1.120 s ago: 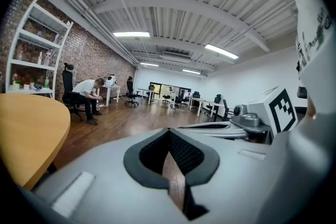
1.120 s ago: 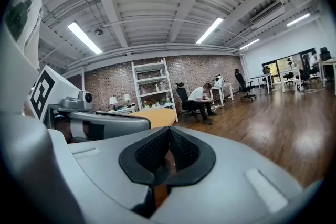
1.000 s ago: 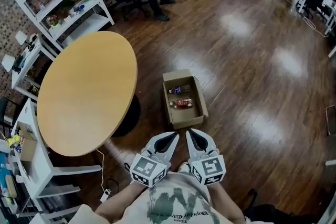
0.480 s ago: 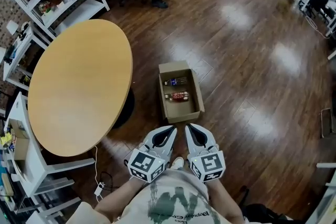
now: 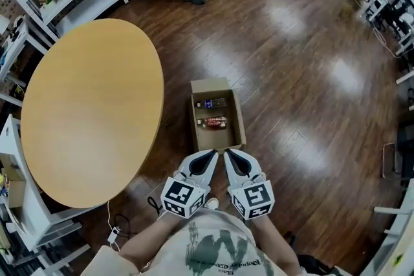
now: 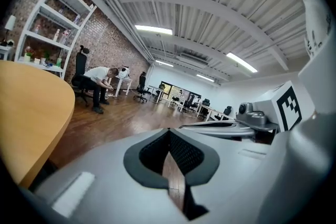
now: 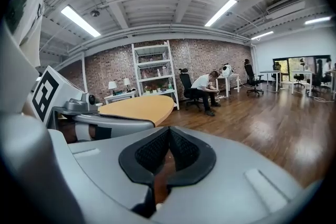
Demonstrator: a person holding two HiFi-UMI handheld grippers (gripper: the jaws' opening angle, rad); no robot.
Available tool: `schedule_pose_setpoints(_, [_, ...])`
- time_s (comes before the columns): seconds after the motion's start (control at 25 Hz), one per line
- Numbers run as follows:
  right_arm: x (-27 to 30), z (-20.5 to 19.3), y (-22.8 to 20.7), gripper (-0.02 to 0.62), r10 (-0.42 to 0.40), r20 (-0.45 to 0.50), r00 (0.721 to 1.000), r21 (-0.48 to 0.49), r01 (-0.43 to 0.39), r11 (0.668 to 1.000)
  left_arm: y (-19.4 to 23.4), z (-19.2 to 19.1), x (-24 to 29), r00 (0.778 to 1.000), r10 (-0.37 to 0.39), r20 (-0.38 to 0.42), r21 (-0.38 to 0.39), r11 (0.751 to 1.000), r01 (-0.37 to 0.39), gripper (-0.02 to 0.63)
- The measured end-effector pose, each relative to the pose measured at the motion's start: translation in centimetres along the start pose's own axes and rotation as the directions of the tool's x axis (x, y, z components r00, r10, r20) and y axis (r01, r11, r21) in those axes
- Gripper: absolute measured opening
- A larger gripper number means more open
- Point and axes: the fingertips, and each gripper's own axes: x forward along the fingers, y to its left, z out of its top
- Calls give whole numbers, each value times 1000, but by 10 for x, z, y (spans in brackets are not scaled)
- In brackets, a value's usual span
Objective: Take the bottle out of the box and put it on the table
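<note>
I read this as the approach step: nothing is picked up yet. The cardboard box (image 5: 218, 137) sits open on the wooden floor (image 5: 310, 87), just to the right of the round wooden surface (image 5: 90, 106) and just beyond my claw tips. Two bottles lie on their sides across it. The blue-labelled bottle (image 5: 211, 103) is in the far half, the red-labelled bottle (image 5: 212, 121) is nearer to me, and the two lie a little apart. The task doesn't say which one I want; the red one is the closer reach.

My left claw (image 5: 213, 153) and right claw (image 5: 227, 152) are side by side, both aimed at the box's near wall. In the left gripper view, the left claw (image 6: 168, 132) has its tips pressed together with nothing between them. The right claw (image 7: 168, 130) is likewise closed and empty in its own view.

For the next move, I judge I need to spread one claw and lower it well down into the box. It should straddle a bottle across its body, clear of the cardboard walls and the other bottle. Then I'd close it, lift it clear, and swing left to the surface, which is bare with plenty of room.
</note>
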Motion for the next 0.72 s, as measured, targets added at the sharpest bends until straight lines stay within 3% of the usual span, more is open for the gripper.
schedule_pose_setpoints(0.36, [84,5,-1,0,48,-124,991,-8,-49,999,70,1,32,999,-17,-50,-93,996,12,0])
schedule_pose_setpoints(0.72, [142,-43,-19,9,112,-289,951,52,-101,994,140,-42,59,994,49,-98,-231,970,-71,0])
